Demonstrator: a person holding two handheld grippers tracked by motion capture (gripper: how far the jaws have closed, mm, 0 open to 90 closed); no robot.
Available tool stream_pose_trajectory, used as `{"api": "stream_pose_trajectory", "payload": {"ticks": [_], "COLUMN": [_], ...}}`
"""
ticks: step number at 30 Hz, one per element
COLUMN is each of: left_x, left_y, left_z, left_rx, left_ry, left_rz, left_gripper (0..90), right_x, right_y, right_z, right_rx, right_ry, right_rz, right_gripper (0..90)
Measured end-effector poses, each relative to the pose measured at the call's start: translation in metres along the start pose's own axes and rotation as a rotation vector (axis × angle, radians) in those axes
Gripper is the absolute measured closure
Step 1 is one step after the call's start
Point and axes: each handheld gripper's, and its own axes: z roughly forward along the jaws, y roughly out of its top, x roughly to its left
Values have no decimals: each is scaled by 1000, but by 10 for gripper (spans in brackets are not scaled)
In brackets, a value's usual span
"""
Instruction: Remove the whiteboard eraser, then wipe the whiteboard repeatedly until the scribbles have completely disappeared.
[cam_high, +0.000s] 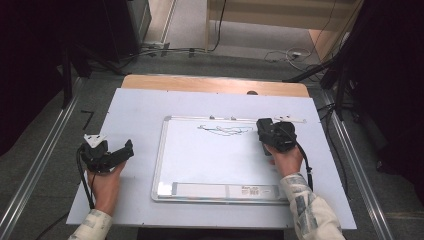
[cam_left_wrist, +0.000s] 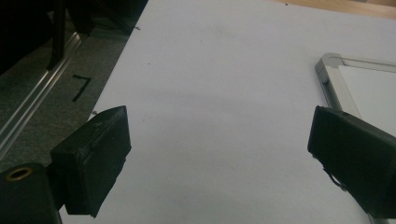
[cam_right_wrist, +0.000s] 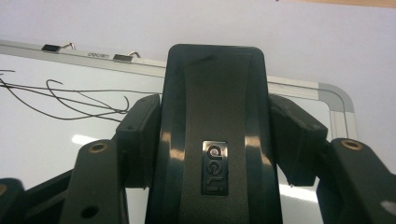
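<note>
— What are you wearing?
— Pale sleeves (cam_high: 310, 210) with a faint grey print.
— And your tongs?
— My left gripper (cam_high: 107, 155) is black, with a grey three-cornered plate on top and a black cable trailing back. My right gripper (cam_high: 275, 135) is black too — brass-ringed screw holes sit in its blocky jaws.

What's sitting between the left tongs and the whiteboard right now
Nothing: in the high view, bare white table separates the open left tongs from the whiteboard frame. The left gripper view shows the same bare stretch.
</note>
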Motion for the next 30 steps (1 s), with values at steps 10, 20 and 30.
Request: {"api": "stream_pose_trajectory", "payload": {"ticks": [10,20,30], "left_x": [2,2,3], "left_y": [-1,-1,-1], "left_z": [-1,0,-1], "left_rx": [-1,4,1], "left_ry": [4,3,4], "left_rz": [-4,-4,-7], "left_gripper": [64,64,64], "right_x": [5,8,13], "right_y": [1,1,3], "right_z": [1,4,8], "right_rx": [-2,4,3], "right_ry": [8,8,23], "right_rz": [-15,-19,-30], "right_gripper": [372,372,372]}}
